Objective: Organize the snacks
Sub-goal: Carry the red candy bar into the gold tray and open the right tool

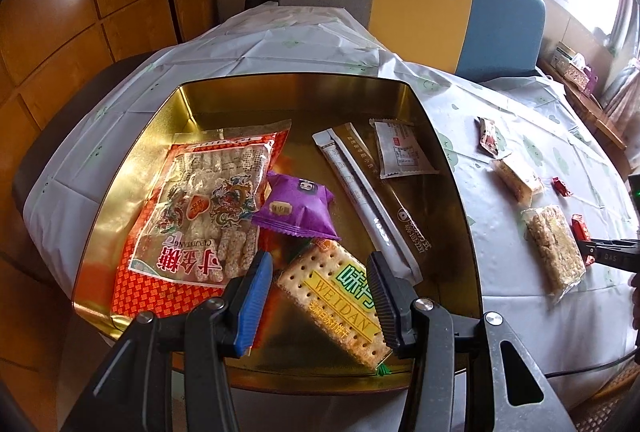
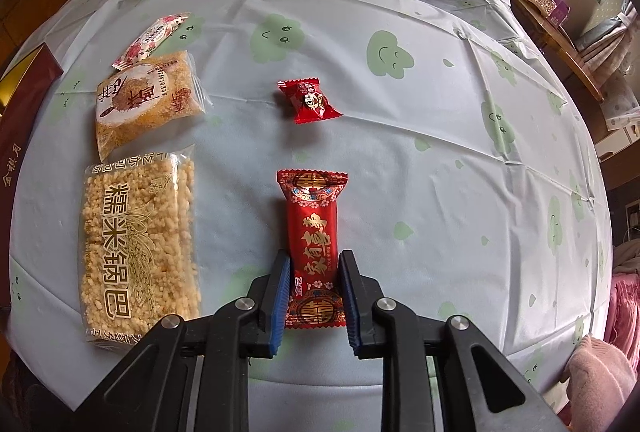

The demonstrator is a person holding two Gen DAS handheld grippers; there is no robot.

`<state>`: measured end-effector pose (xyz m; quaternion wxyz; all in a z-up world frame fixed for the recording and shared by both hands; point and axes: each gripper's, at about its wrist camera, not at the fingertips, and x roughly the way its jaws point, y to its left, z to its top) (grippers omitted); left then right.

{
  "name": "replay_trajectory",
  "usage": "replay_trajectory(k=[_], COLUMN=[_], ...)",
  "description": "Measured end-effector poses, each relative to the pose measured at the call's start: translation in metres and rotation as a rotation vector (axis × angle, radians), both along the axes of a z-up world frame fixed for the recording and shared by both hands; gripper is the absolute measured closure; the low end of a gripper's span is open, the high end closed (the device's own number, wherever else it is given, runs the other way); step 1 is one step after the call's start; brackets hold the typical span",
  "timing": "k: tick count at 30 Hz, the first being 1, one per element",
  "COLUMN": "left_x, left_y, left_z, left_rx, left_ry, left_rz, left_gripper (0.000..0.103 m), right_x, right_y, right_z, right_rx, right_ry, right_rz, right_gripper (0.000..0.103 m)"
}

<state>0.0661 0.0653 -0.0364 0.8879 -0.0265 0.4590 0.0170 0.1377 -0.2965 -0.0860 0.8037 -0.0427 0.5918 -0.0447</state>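
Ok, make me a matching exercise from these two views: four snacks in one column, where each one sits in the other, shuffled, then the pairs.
Snacks:
1. purple packet
2. WEIDAN cracker pack
3. long red candy bar
4. puffed rice cake pack

Places:
A. on the tablecloth, between the right gripper's fingers
B. in the gold tin, below the open left gripper
C. on the tablecloth, left of the red bar
D. in the gold tin, overlapping the big orange bag

Pairs: 1-D, 2-B, 3-A, 4-C
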Motion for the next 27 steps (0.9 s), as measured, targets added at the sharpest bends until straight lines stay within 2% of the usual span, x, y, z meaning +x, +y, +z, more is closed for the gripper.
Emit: replay_trajectory(k=[15, 21, 23, 24, 27], left_x=[-0.012, -0.015, -0.015, -0.015, -0.016], left_y=[0.018, 0.03, 0.034, 0.036, 0.041], left_z=[0.006, 0.008, 0.008, 0.008, 0.008], left_rx=[-0.007, -0.013, -0.017, -0.018, -0.02], left_ry=[-0.019, -0.031, -0.033, -0.035, -0.036], left_rz=[0.033, 0.066, 0.077, 0.081, 0.091], left_gripper=[0.053, 0.053, 0.053, 0.053, 0.053], right_x=[-0.009, -0.018, -0.021, -0.023, -0.026], right_y=[0.01, 0.024, 0.037, 0.044, 0.069], right_z=[0.002, 0.024, 0.037, 0.043, 0.064], right_rx=[-0.006, 0.037, 0.048, 0.058, 0.115], right_ry=[-0.023, -0.079, -0.111, -0.128, -0.176], right_rz=[0.012, 0.038, 0.065, 0.08, 0.132], right_gripper=[0.079, 0.08, 0.083, 0.089, 0.089])
